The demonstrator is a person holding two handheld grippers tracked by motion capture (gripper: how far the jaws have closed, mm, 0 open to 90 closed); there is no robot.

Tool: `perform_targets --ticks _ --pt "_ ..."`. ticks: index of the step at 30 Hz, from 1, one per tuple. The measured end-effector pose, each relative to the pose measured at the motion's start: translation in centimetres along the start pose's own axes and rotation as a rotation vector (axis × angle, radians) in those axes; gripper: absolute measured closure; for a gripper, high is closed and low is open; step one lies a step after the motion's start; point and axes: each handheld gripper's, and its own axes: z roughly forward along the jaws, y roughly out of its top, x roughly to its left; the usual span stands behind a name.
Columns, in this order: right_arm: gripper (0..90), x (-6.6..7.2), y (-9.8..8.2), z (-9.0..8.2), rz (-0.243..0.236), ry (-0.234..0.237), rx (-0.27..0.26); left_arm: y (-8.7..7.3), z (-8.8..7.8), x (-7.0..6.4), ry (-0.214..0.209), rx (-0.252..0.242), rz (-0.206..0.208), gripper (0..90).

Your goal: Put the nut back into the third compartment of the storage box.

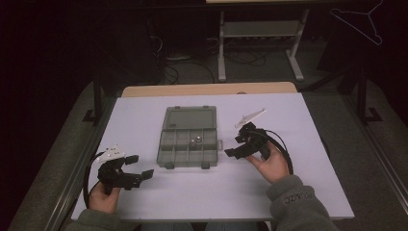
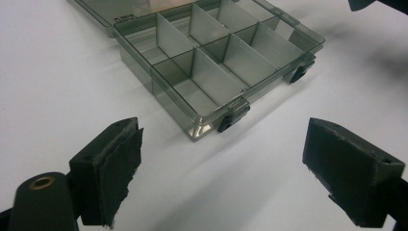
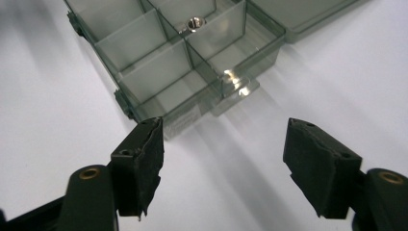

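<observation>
Organizer box (image 1: 188,139), lid open, lengthwise away from the person: just left of right tool (image 1: 234,145), nearer than left tool (image 1: 142,169); both tools gape empty.

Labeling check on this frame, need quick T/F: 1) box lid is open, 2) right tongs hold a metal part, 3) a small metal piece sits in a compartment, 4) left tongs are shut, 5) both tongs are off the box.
1) The box has its lid open and lying flat behind it. True.
2) The right tongs hold a metal part. False: their jaws stand apart with only bare table between them.
3) A small metal piece sits in a compartment. True.
4) The left tongs are shut. False: the jaws are wide apart, nothing between them.
5) Both tongs are off the box. True: each sits beside it over the white table.
</observation>
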Motion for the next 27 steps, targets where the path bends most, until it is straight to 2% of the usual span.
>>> perform_targets --ticks 15,27 --pt "24.6 -0.3 -3.7 -1.6 0.061 -0.021 -0.047 0.0 0.0 0.0 0.0 0.004 0.001 12.8" --pt "23.5 -0.6 -5.7 -2.6 0.097 -0.034 -0.079 -0.1 0.1 0.0 -0.001 0.007 0.002 12.8"
